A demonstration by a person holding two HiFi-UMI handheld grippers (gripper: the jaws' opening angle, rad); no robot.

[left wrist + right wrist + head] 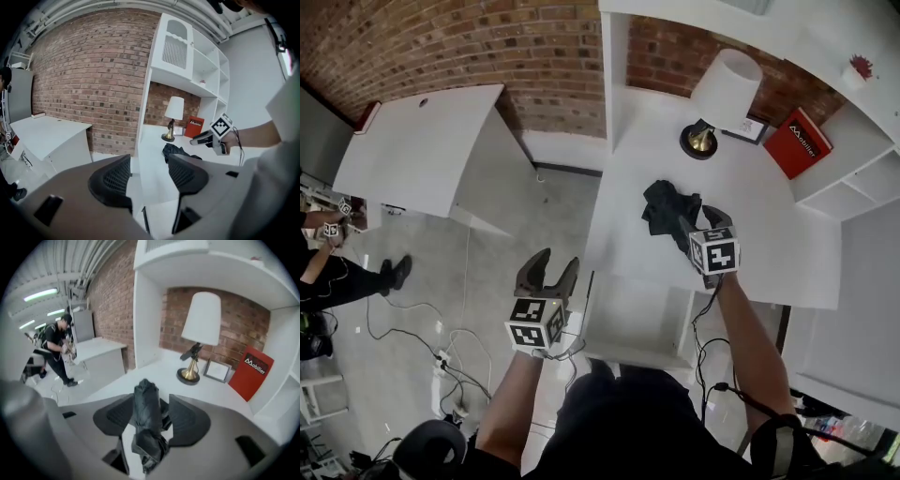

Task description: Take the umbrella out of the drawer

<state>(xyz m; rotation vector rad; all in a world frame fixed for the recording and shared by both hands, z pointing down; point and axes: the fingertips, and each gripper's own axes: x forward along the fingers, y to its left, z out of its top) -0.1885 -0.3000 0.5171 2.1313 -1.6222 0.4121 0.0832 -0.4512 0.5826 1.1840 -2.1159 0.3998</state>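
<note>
The black folded umbrella is over the white desk top, in front of the lamp. My right gripper is at its near end. In the right gripper view the umbrella runs between the two pads and past the tips, its fabric touching both, so my right gripper is shut on it. Below the desk's front edge the white drawer stands pulled out. My left gripper hangs over the floor left of the drawer, open with nothing between its jaws. In that view the umbrella shows below the right gripper.
A white-shaded brass lamp, a small picture frame and a red book stand at the back of the desk under white shelves. A second white desk stands at the left. A person and cables are on the floor.
</note>
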